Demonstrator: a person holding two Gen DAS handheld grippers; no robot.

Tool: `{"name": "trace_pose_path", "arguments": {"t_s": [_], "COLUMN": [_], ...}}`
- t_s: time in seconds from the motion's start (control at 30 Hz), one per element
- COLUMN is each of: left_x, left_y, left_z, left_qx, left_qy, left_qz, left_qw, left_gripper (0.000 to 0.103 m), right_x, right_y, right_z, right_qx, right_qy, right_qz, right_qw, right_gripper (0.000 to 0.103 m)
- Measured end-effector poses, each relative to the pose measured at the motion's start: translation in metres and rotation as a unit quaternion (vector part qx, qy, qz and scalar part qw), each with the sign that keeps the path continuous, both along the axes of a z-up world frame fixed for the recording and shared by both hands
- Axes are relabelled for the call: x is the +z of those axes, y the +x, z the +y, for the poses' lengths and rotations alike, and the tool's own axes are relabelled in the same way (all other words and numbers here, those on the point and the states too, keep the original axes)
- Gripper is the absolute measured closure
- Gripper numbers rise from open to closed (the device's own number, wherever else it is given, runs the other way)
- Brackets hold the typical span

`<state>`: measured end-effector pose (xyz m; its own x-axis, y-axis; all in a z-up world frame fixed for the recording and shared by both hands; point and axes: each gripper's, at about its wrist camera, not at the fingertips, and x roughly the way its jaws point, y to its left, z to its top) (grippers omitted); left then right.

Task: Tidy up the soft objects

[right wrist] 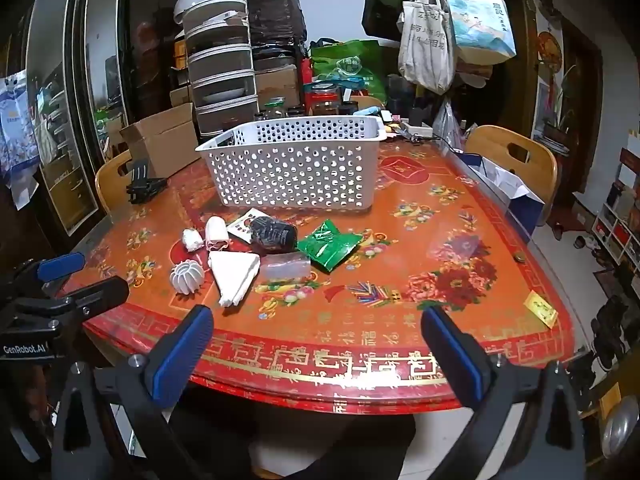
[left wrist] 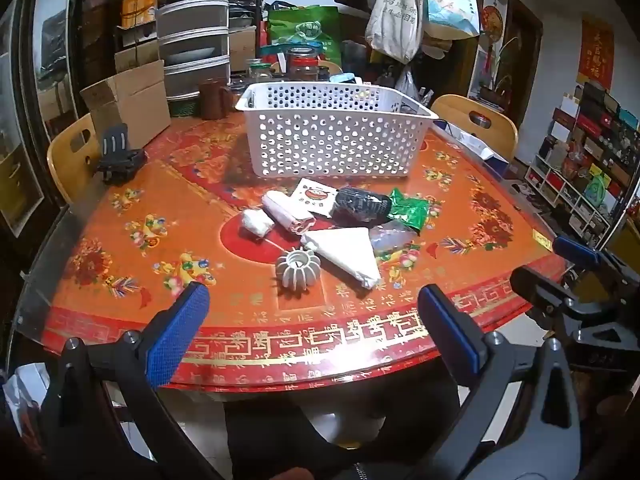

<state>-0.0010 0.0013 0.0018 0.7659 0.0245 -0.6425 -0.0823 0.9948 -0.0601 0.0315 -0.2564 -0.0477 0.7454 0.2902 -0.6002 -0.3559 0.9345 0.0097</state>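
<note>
A white perforated basket (left wrist: 332,136) (right wrist: 296,164) stands on the red round table (left wrist: 120,240) (right wrist: 440,240). In front of it lie soft items: a folded white cloth (left wrist: 344,252) (right wrist: 234,274), a white roll (left wrist: 282,208) (right wrist: 216,232), a small white bundle (left wrist: 256,222) (right wrist: 192,240), a black bundle (left wrist: 362,204) (right wrist: 274,232), a green packet (left wrist: 410,210) (right wrist: 330,246), a clear pouch (left wrist: 390,236) (right wrist: 284,266) and a white ribbed ball (left wrist: 298,268) (right wrist: 186,276). My left gripper (left wrist: 312,320) and right gripper (right wrist: 316,340) are open and empty at the near table edge.
A black clamp stand (left wrist: 118,156) (right wrist: 142,184) sits at the table's left. Cardboard boxes (left wrist: 132,100), stacked drawers (right wrist: 222,76), jars (left wrist: 304,62) and hanging bags (right wrist: 428,40) crowd the back. Wooden chairs (left wrist: 476,124) (right wrist: 516,160) flank the table. A blue-white box (right wrist: 508,196) is at the right.
</note>
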Motion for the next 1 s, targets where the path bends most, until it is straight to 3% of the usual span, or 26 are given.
{"name": "trace_pose_path", "arguments": {"t_s": [0.27,1.0], "left_x": [0.002,0.0034], "left_y": [-0.0031,-0.0052], "left_z": [-0.0067,0.0], "left_qx": [-0.001,-0.001], "left_qy": [0.015,0.003], "left_qz": [-0.006,-0.005], "left_qw": [0.9999,1.0], "left_gripper": [0.0,0.0], "right_x": [-0.001,-0.0009], "right_y": [0.0004,0.0], "right_z": [-0.0001,-0.0003], "right_qx": [0.0,-0.003], "right_qy": [0.016,0.012], "right_qz": [0.002,0.003], "right_qw": [1.0,1.0], "right_gripper": [0.0,0.0]}}
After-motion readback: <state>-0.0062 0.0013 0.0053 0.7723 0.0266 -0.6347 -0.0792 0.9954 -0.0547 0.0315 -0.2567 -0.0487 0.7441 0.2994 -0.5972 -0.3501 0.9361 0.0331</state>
